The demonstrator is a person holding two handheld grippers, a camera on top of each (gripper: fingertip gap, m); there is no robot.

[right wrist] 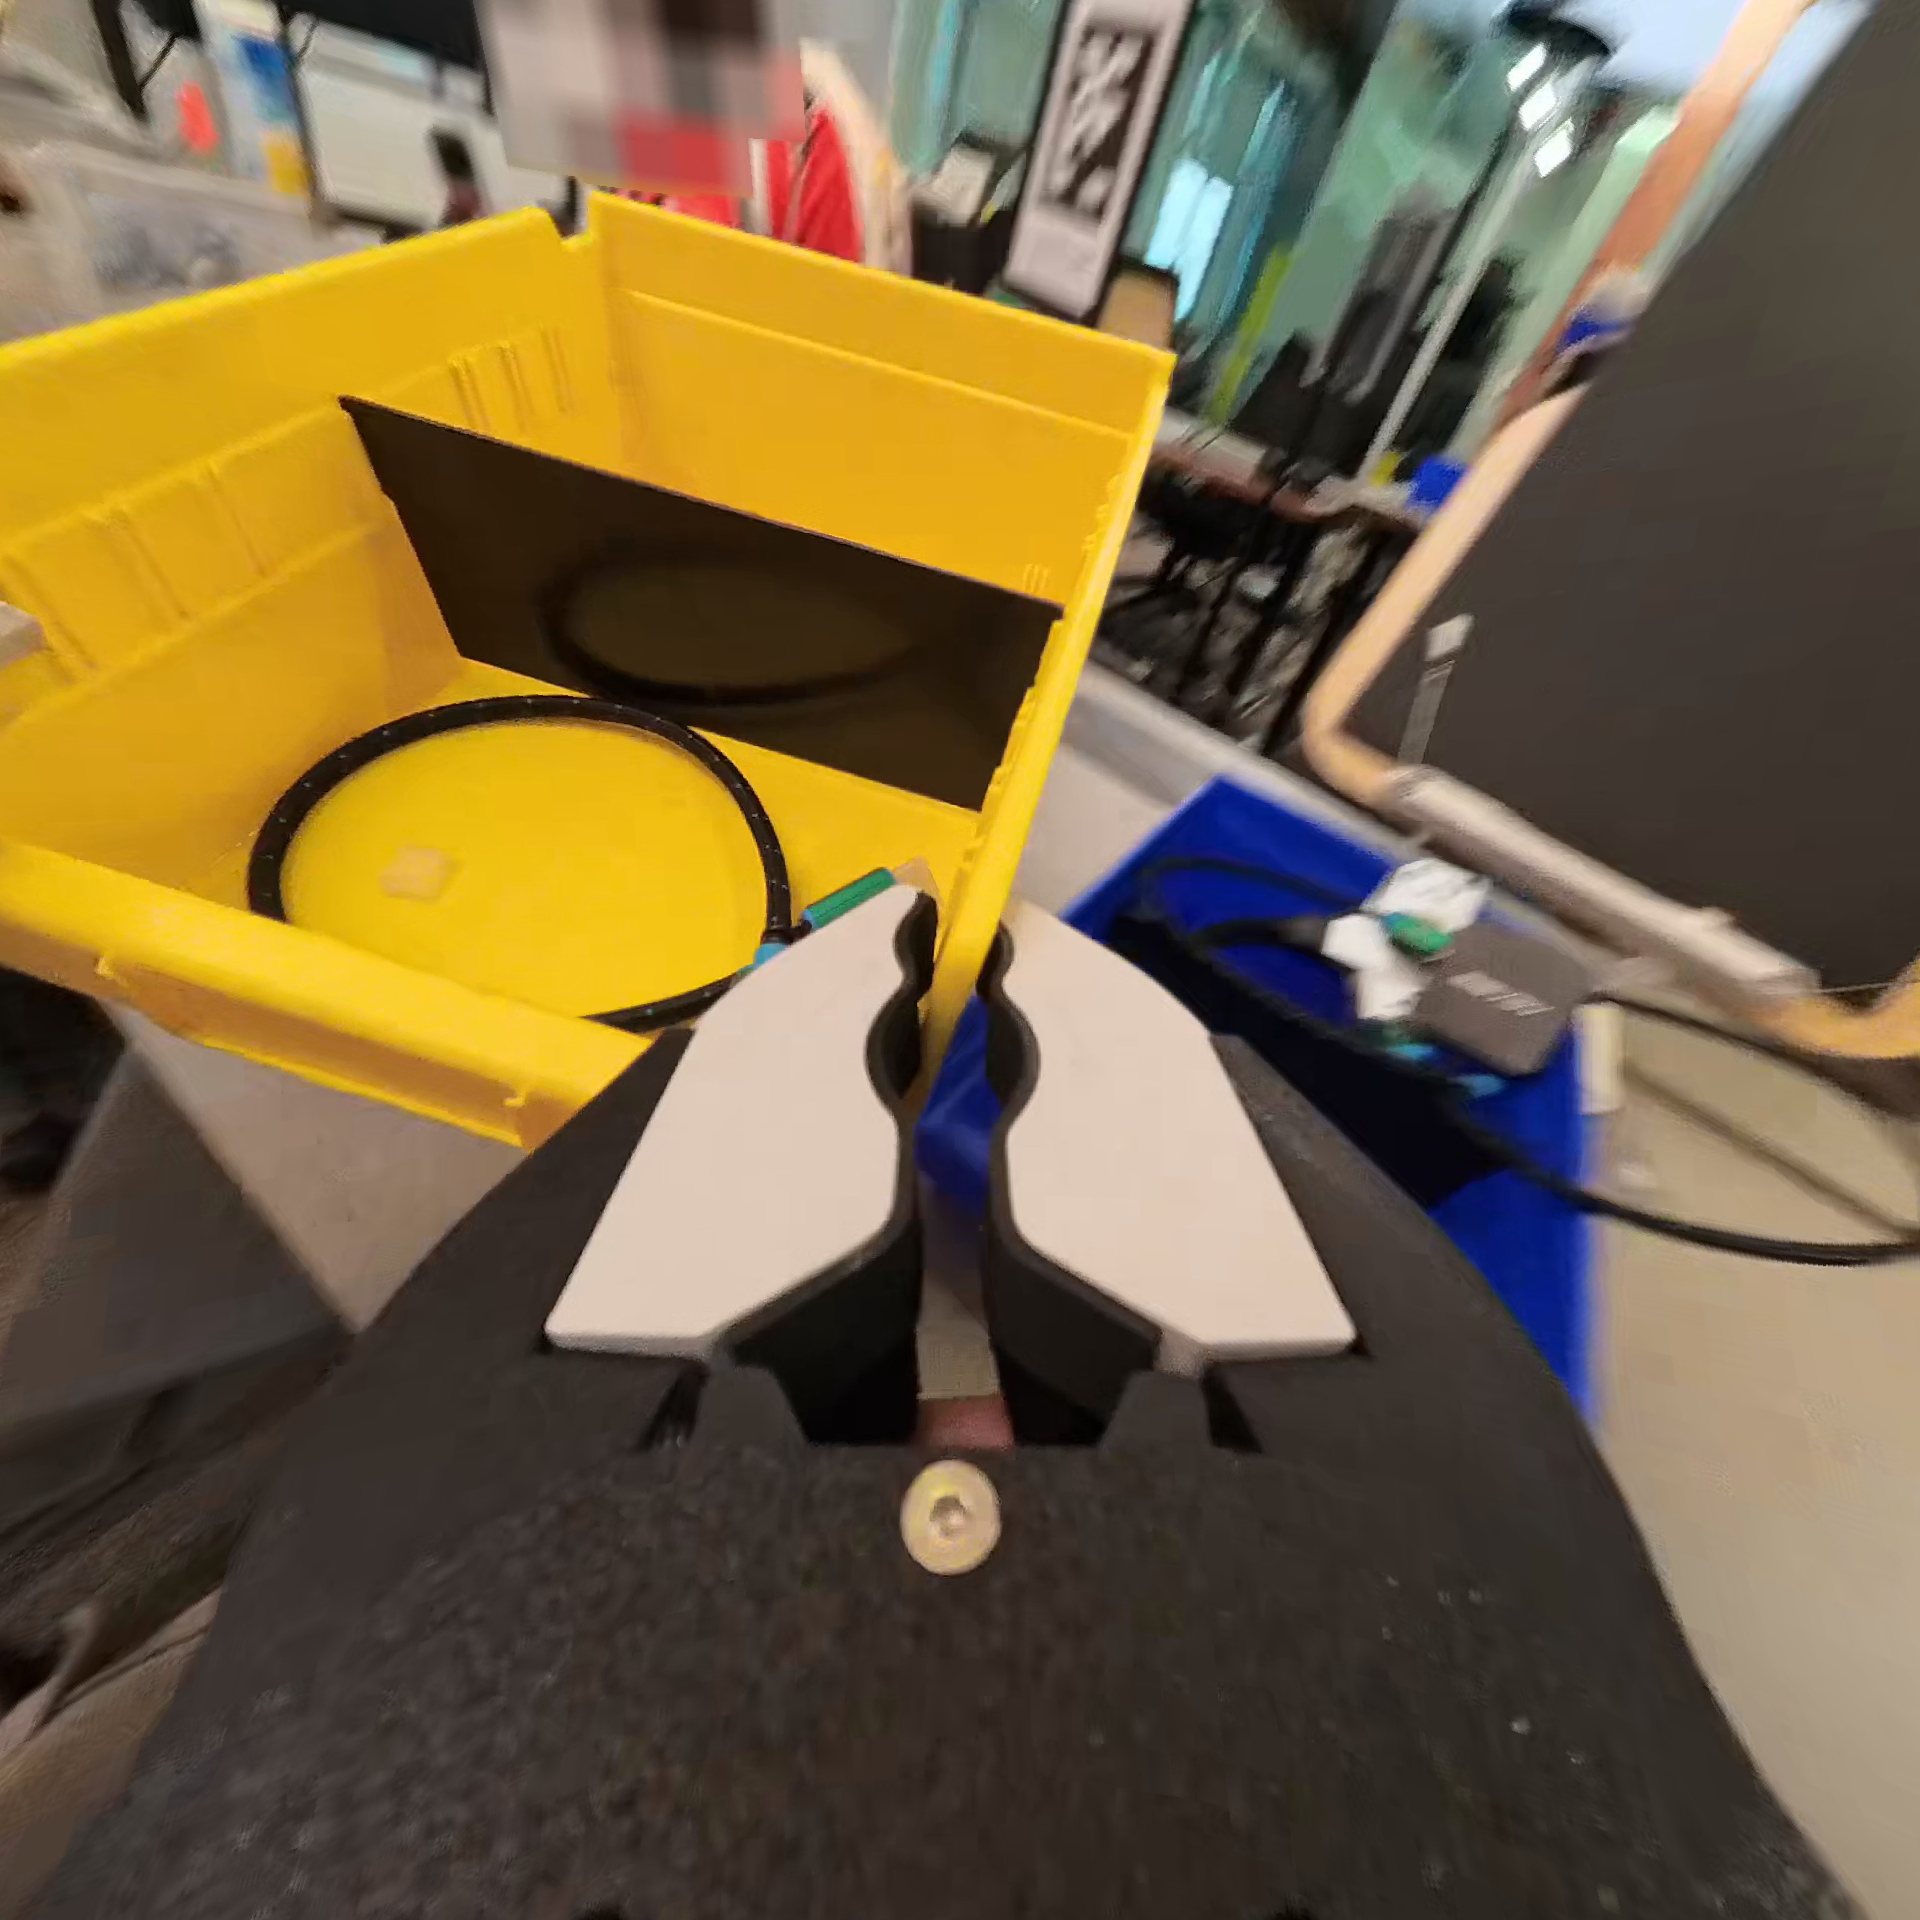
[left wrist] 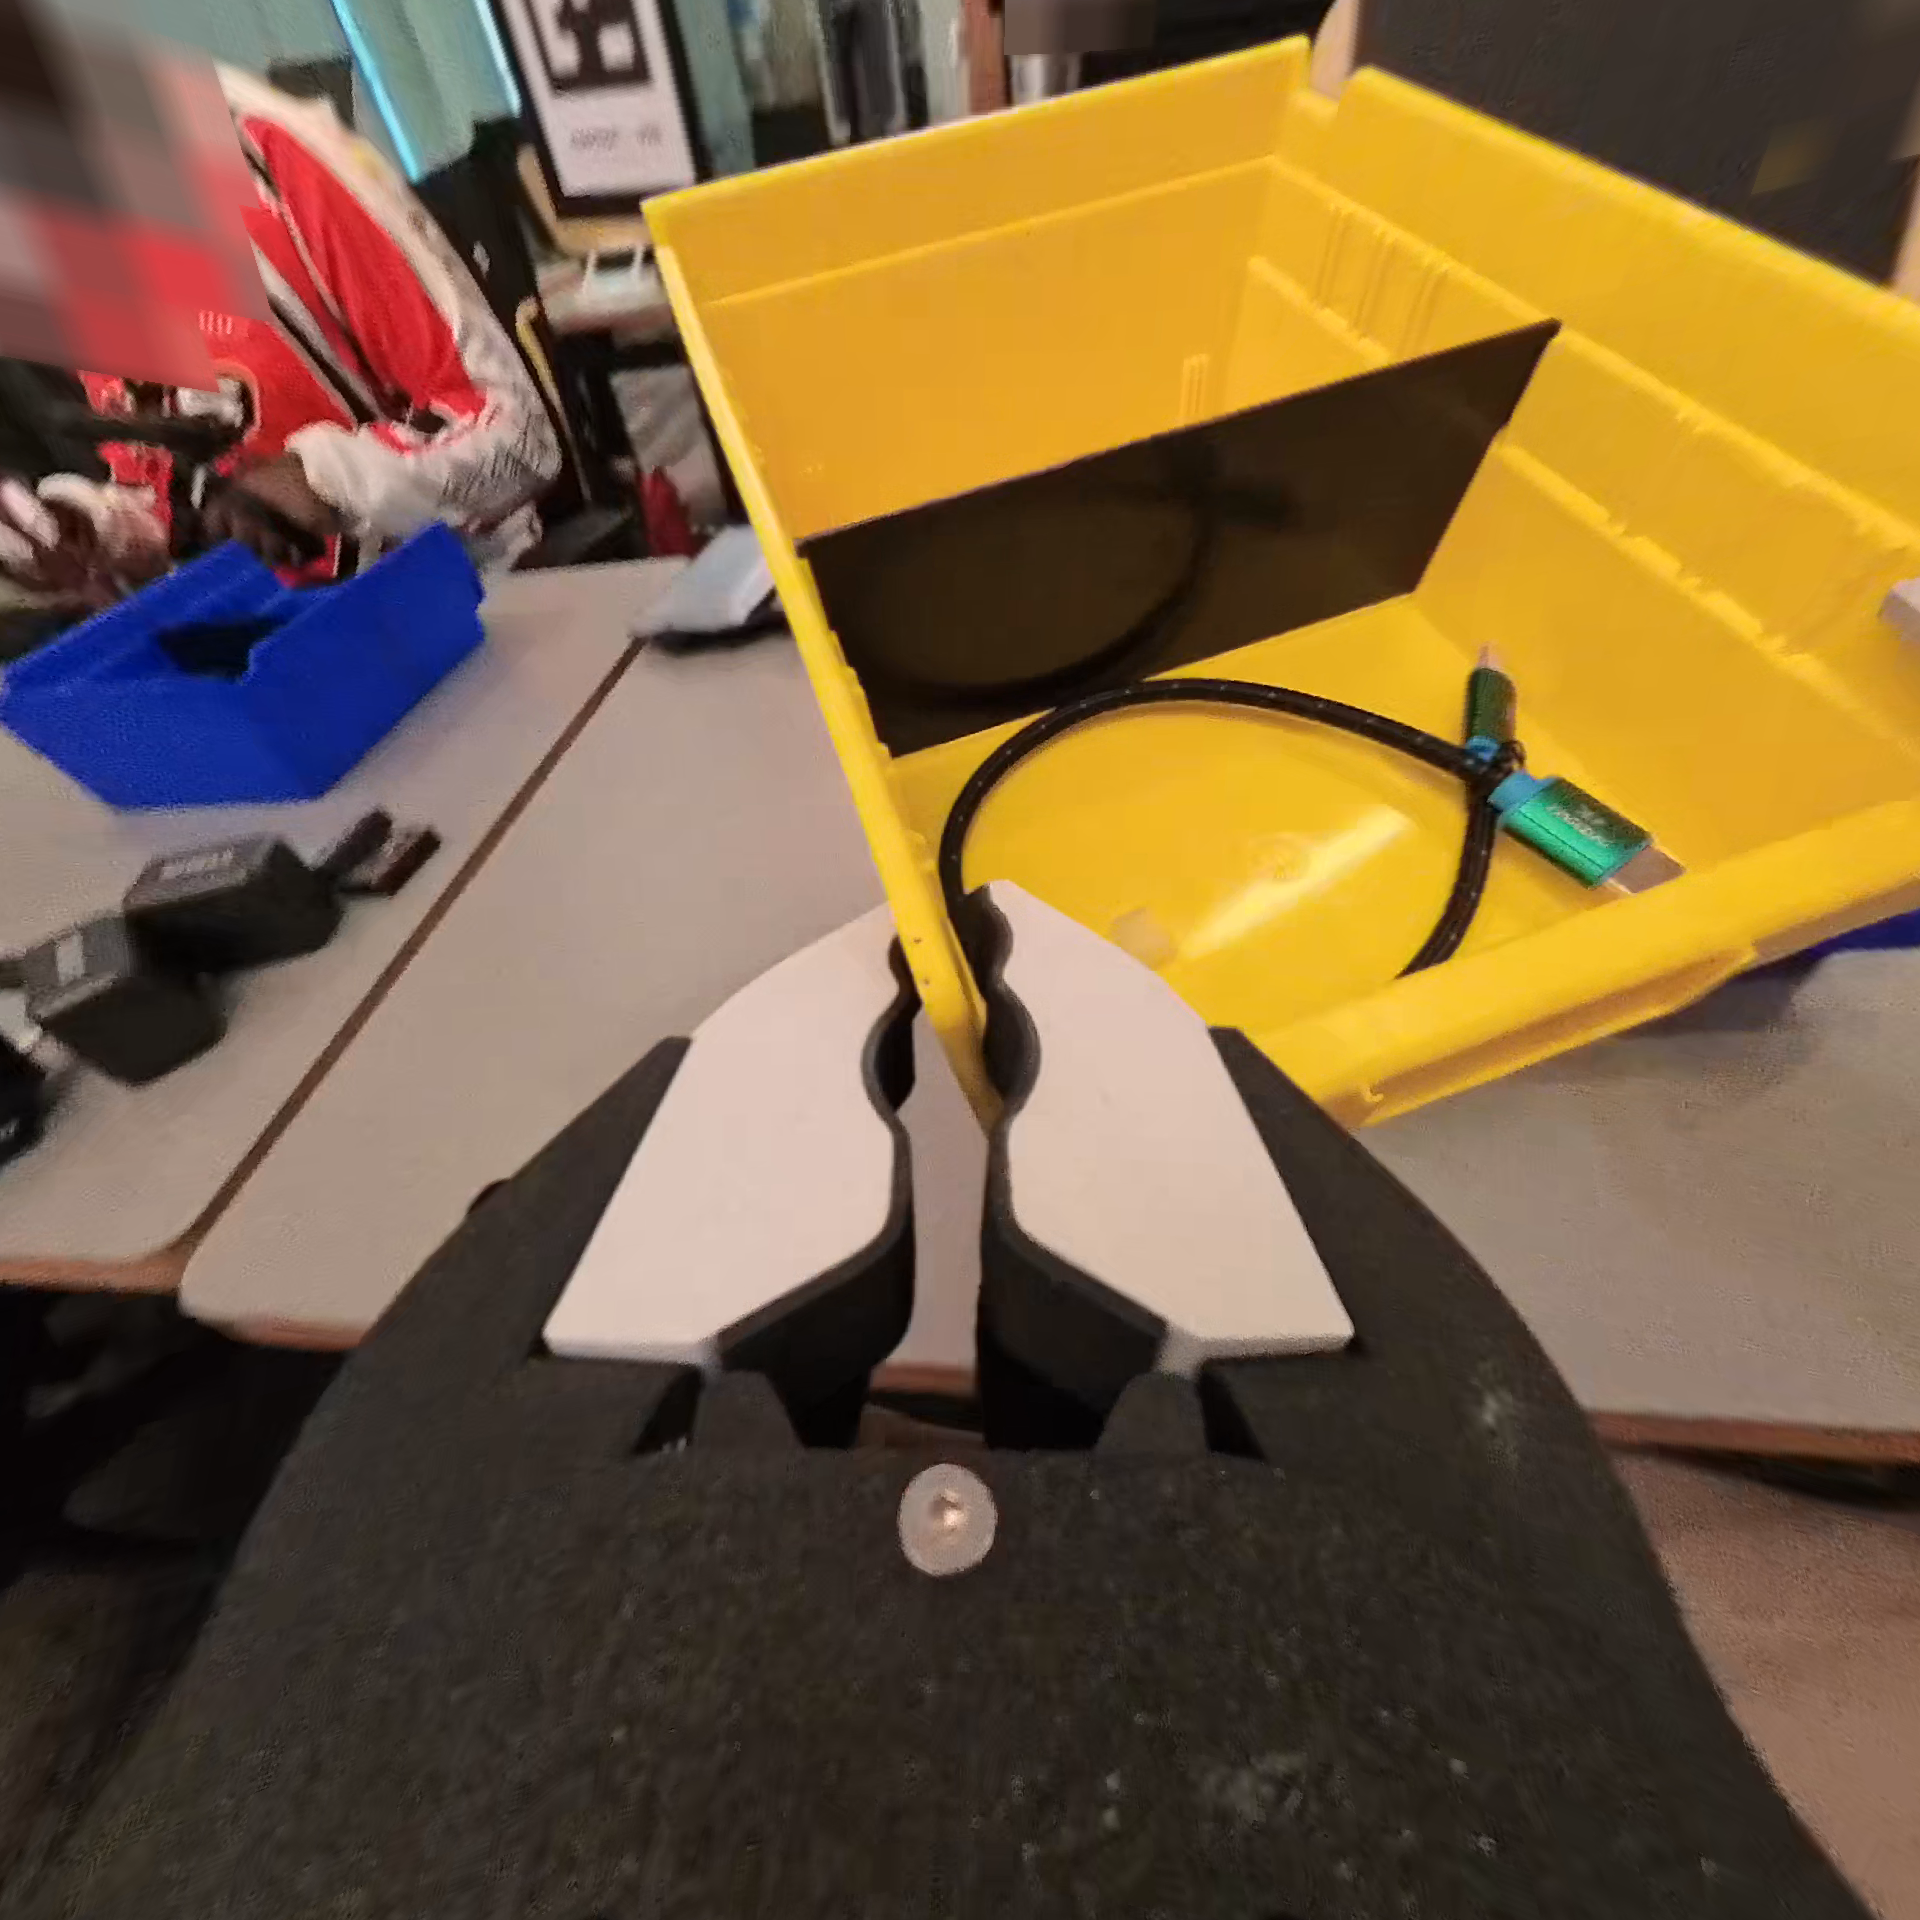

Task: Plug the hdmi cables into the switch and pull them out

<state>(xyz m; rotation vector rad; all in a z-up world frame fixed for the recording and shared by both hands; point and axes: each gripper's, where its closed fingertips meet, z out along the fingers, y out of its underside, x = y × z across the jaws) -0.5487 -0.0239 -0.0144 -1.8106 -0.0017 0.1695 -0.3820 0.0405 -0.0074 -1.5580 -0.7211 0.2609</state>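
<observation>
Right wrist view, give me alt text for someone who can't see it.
The right gripper is shut on the right side wall of a yellow bin. Inside the bin, a black braided HDMI cable with green plugs lies coiled in front of a black divider. To the right, a blue bin holds a grey switch.

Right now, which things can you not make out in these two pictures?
- Right wrist view: the cable's green plug, partly behind the right claw.
- Left wrist view: black devices, blurred and cut by the left edge.
- Both views: the yellow bin behind its black divider.
</observation>
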